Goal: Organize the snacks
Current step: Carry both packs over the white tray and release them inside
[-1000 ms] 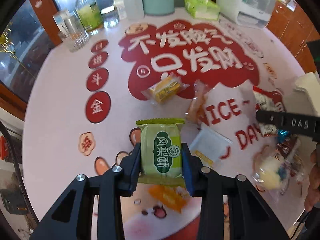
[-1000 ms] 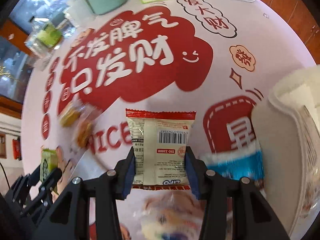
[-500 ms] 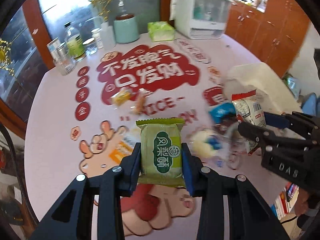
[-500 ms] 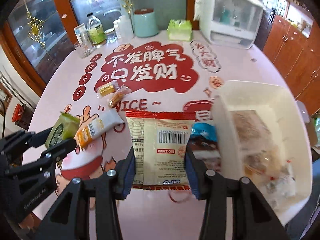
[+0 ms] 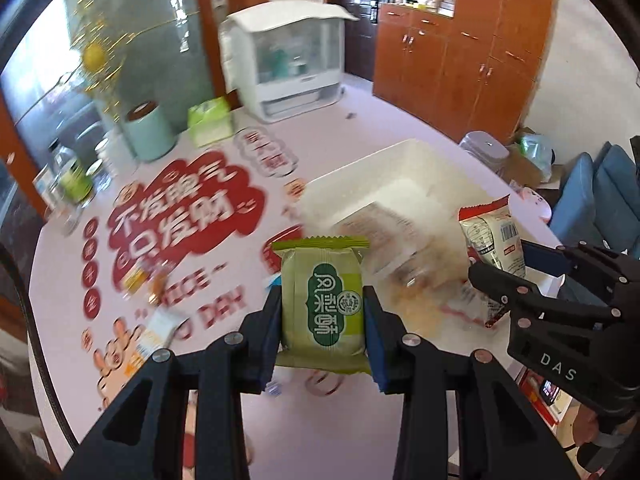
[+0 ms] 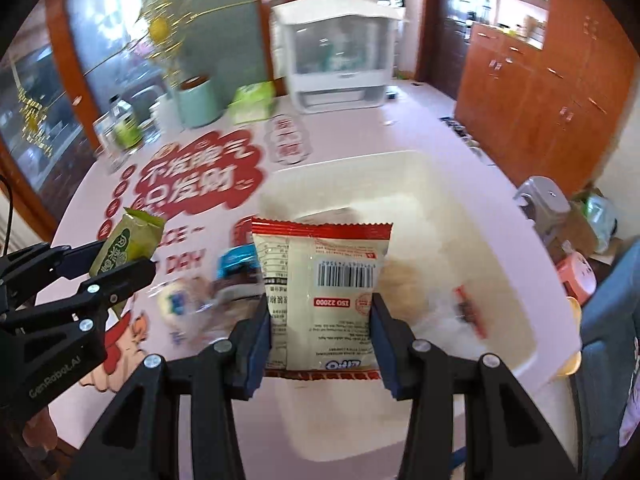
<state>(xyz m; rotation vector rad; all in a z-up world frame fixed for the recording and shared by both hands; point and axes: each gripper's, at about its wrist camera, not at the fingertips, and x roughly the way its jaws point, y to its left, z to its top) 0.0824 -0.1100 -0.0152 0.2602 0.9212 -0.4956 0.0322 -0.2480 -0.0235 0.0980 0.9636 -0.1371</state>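
The left gripper (image 5: 323,320) held a green snack packet (image 5: 322,304) between its fingers, in the lower centre of the left wrist view. The packet stood upright, with its white label facing the camera. The fingers were narrow and pressed on both sides of the packet.

The right gripper (image 6: 322,330) held a red-and-white snack bag (image 6: 324,300) in the same way, in the lower centre of the right wrist view. The side with the barcode faced the camera. Its fingers were a little wider apart and touched both edges of the bag.

A white bin (image 6: 472,208) stood on the pink surface (image 5: 60,320), in the middle right of the right wrist view, just behind the held bag. Some wrapped snacks lay inside it, but they were blurred.

On the surface to the left of the bin, a blue packet (image 6: 236,260) and a round wrapped snack (image 6: 176,304) lay near each other. In the left wrist view, two small yellow snacks (image 5: 148,280) lay on the red lettering at middle left.
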